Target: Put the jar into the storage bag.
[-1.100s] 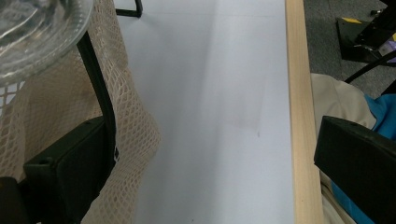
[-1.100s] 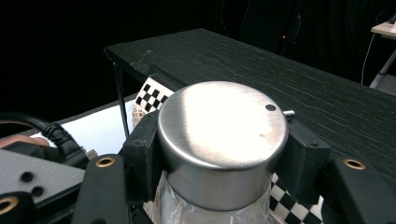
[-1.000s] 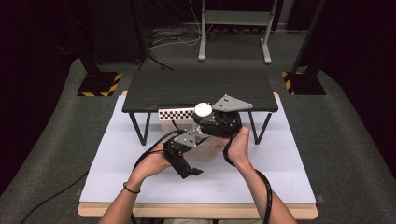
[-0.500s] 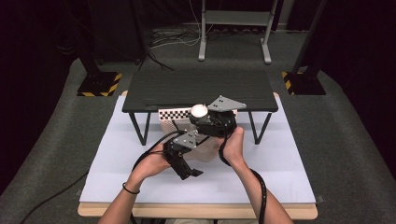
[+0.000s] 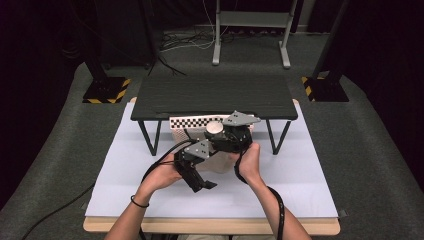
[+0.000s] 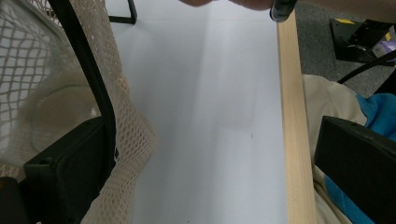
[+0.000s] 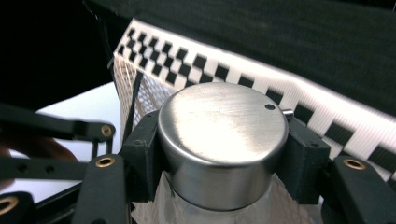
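A cream mesh bag (image 5: 220,162) with a black-and-white checkered band (image 7: 327,112) stands on the white sheet, just in front of the low black stand. A jar with a silver metal lid (image 7: 223,135) sits inside it. My right gripper (image 5: 218,133) is shut on that lid (image 5: 215,128), with one pad on each side. My left gripper (image 5: 200,184) is beside the bag at its lower left, pointing back toward the person. In the left gripper view its jaws stand wide apart, and the mesh (image 6: 126,140) with a black strap drapes over one jaw. My left gripper (image 6: 210,177) holds nothing.
The low black stand (image 5: 212,95) on thin legs spans the back of the white sheet (image 5: 300,175). The table's wooden front edge (image 6: 292,140) lies close to the person's lap. Cables trail from both grippers toward the person.
My right gripper, shut on the lid, has shifted slightly toward the person. The left gripper has hardly moved.
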Motion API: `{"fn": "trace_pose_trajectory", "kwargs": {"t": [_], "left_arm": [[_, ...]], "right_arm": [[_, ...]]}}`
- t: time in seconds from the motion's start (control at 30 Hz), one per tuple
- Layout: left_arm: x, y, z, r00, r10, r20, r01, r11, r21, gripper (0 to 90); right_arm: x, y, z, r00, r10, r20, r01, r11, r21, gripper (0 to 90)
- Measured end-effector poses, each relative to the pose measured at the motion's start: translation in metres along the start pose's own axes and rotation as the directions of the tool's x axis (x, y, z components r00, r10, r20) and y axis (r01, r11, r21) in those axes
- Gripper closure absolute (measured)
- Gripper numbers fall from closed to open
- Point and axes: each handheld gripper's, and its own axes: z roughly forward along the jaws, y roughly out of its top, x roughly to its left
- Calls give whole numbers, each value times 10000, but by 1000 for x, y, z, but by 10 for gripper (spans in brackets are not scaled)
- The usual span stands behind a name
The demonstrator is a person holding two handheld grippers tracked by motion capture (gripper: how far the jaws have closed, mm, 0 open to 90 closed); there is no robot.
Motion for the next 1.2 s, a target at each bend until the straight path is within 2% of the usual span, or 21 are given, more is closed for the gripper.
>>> {"fn": "trace_pose_trajectory", "kwargs": {"t": [0.33,0.63,1.2], "left_arm": [[0,0,1,10000,-31,-52,31,10000,18,0],[0,0,2,10000,-40,-89,39,10000,-15,0],[-2,2,1,9997,11,-255,-10,10000,4,0]], "right_arm": [[-1,-19,10,9999,-93,64,88,9966,819,392],[0,-22,15,9997,-237,43,230,9922,1226,391],[-1,-23,17,9996,-267,-94,279,9883,1498,386]]}}
